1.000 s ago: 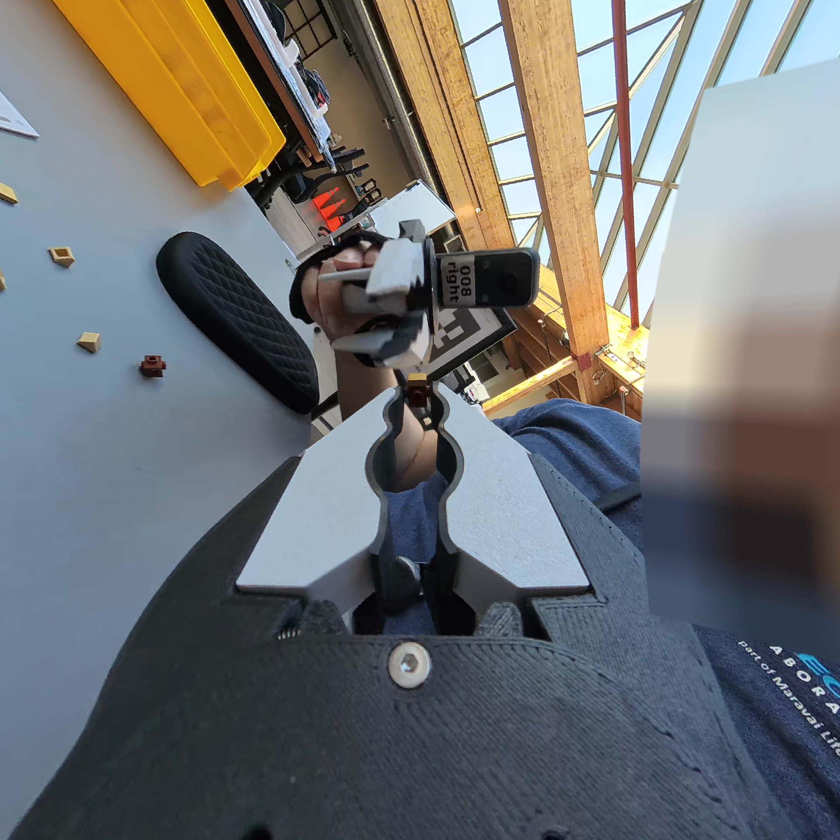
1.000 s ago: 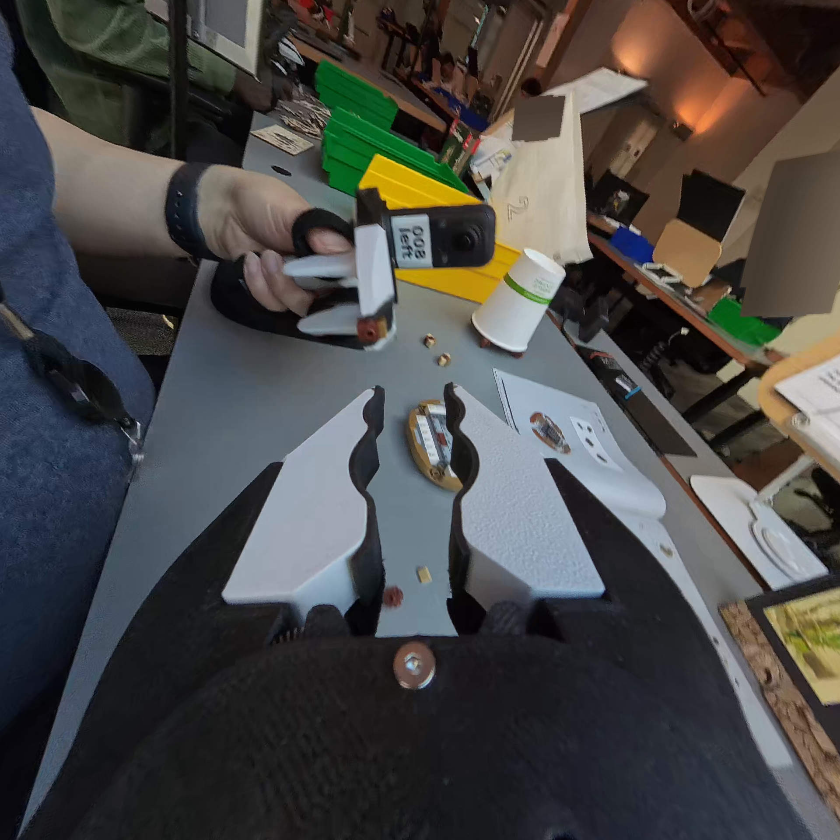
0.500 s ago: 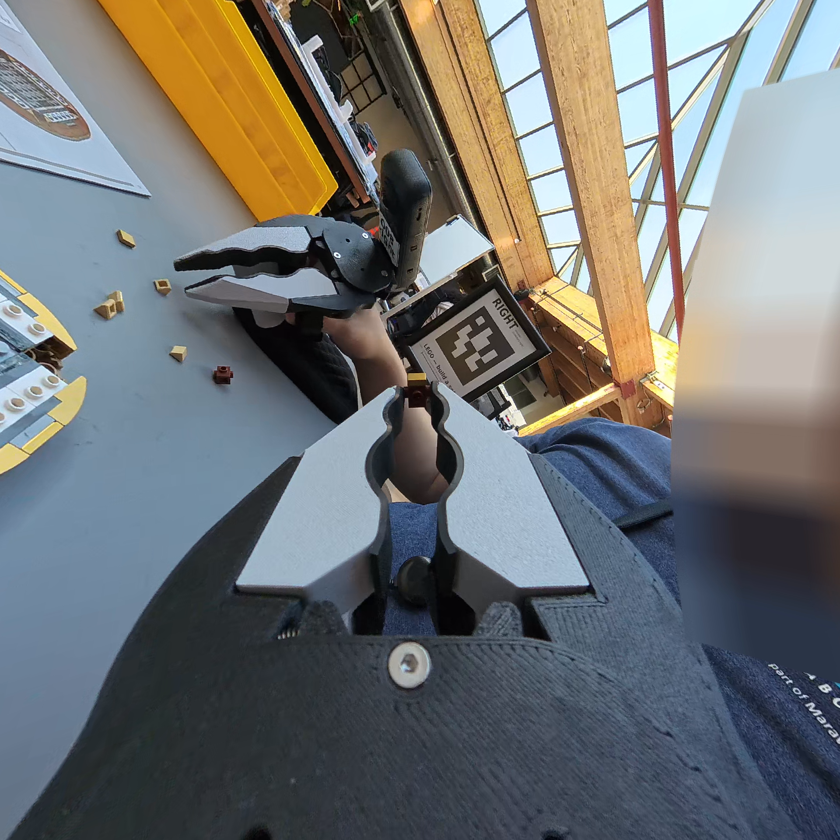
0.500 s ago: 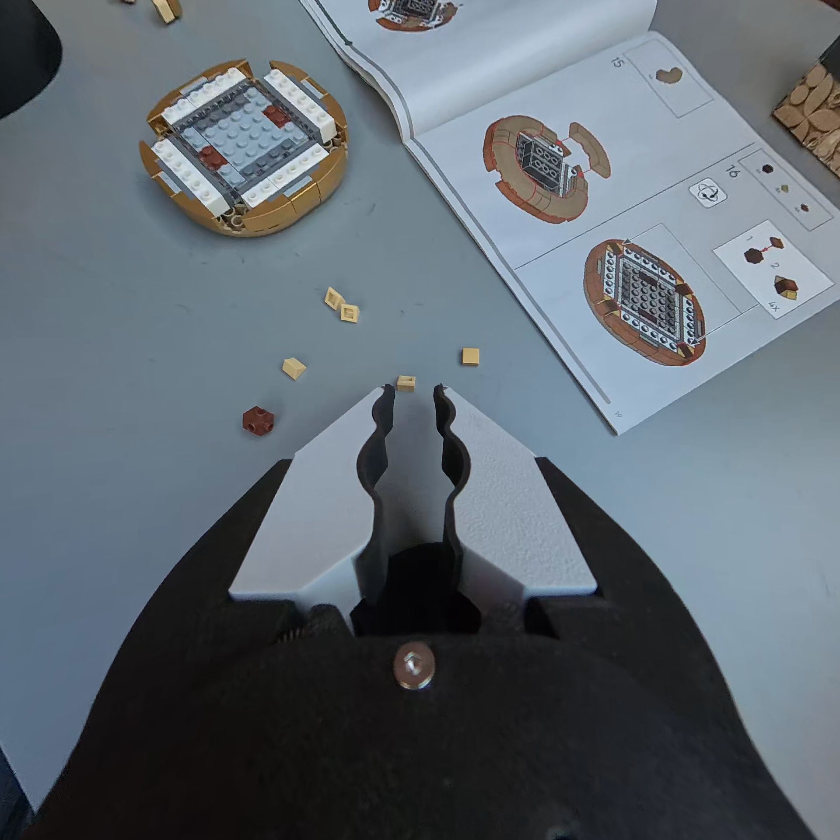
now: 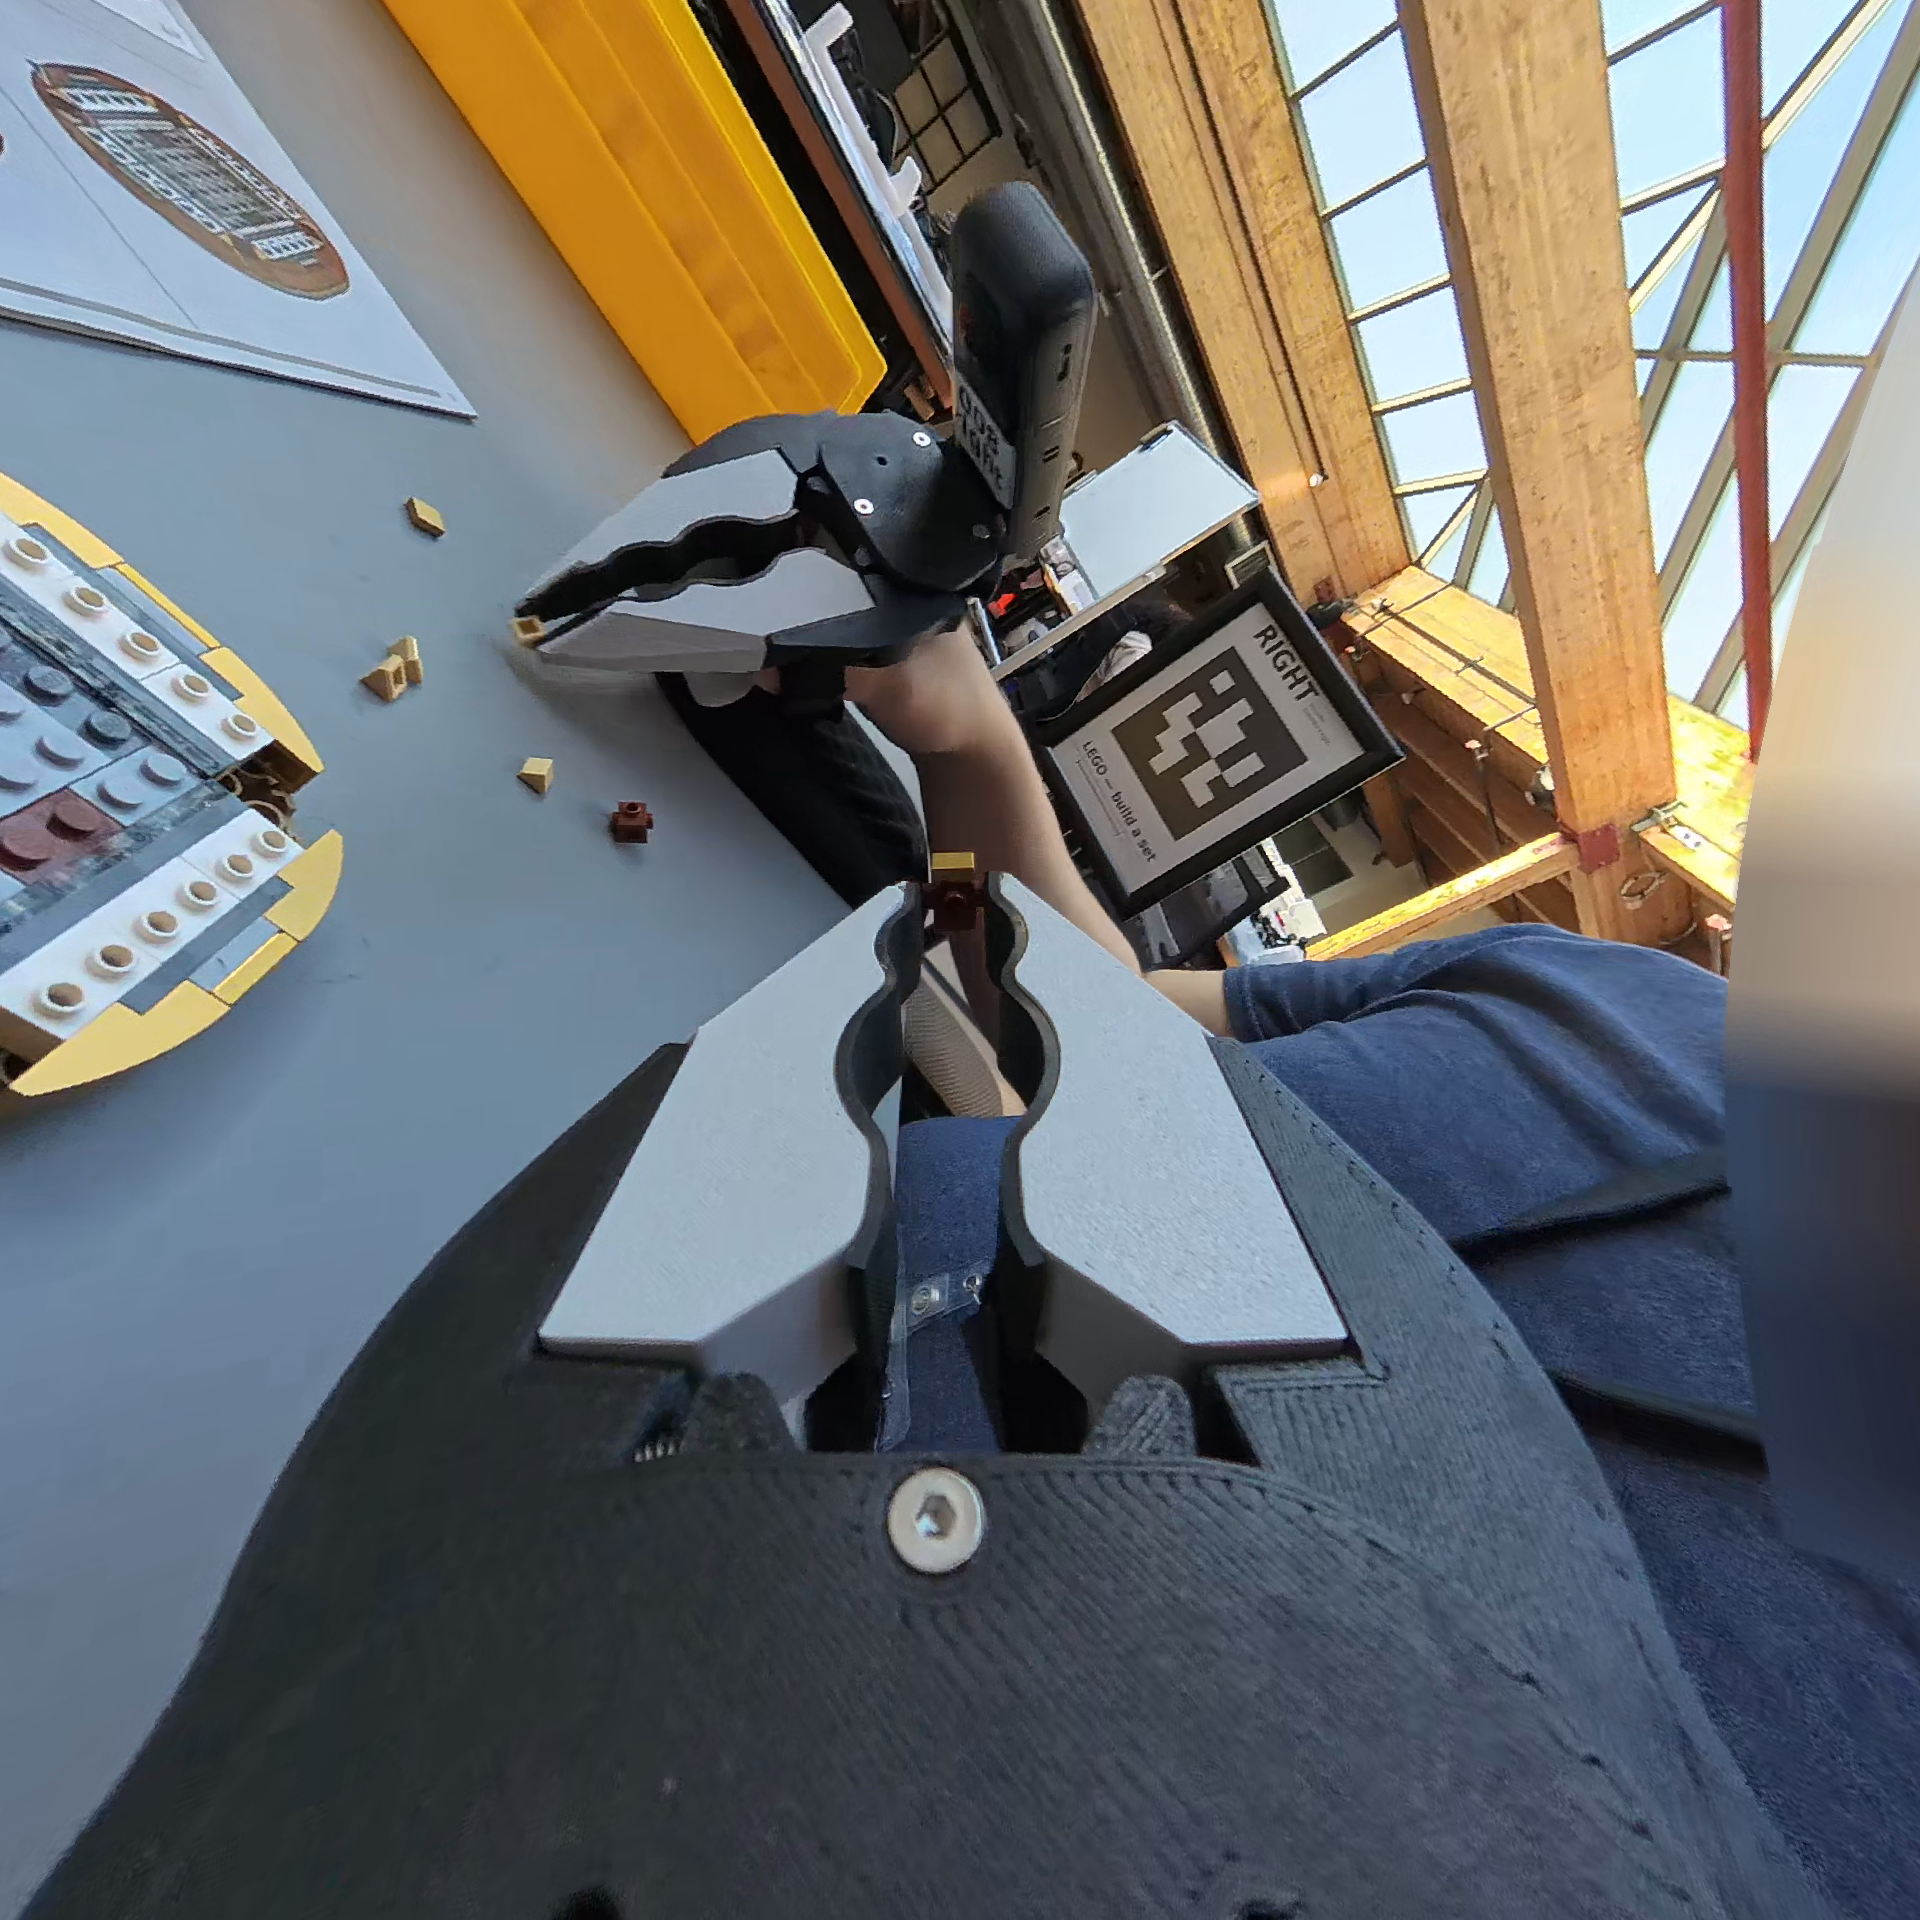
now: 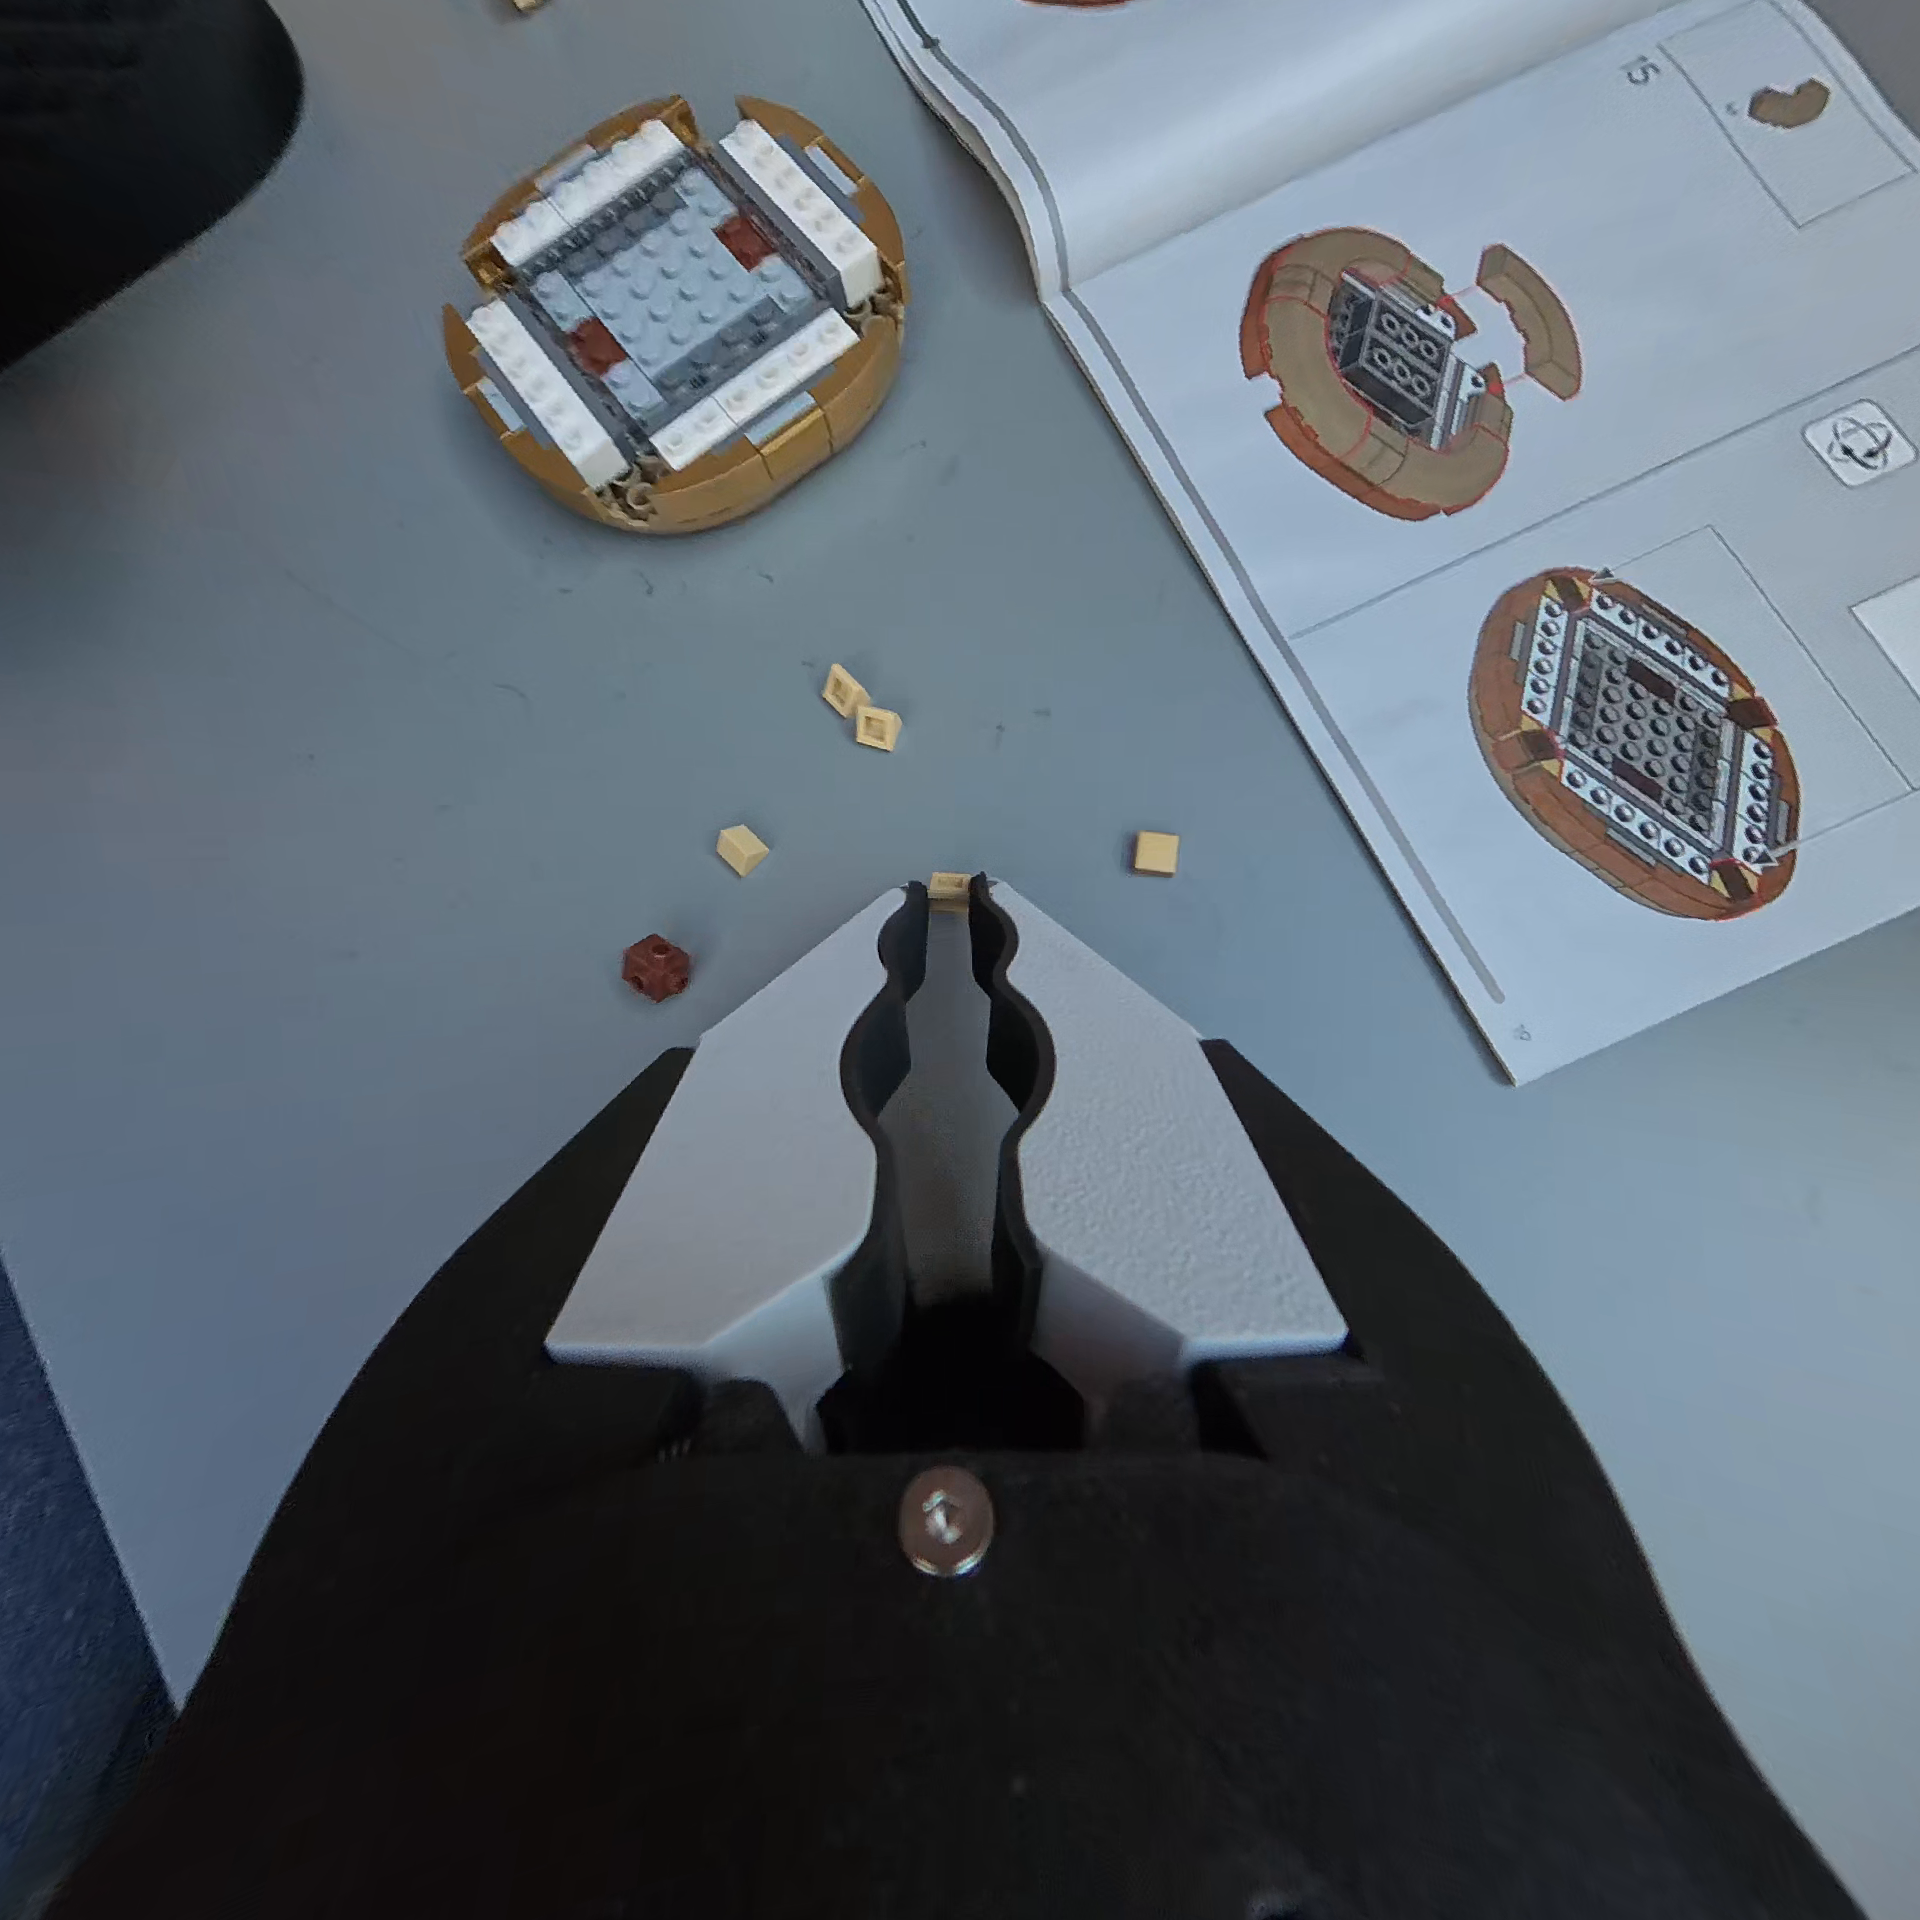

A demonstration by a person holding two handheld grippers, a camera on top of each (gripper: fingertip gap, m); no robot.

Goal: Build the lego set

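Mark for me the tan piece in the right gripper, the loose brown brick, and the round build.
tan piece (image 6: pixel 950 886), right wrist view: its face between the fingertips.
loose brown brick (image 6: pixel 657 967), right wrist view: its top.
round build (image 6: pixel 831 442), right wrist view: its tan outer rim.

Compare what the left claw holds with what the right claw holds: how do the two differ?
The left claw pinches a dark red-brown block with a tan piece on top; the right claw pinches a single tan piece.
The left claw's block is up in the air, off the grey table; the right claw's piece is down at the table.
Both are small and gripped at the claw tips.
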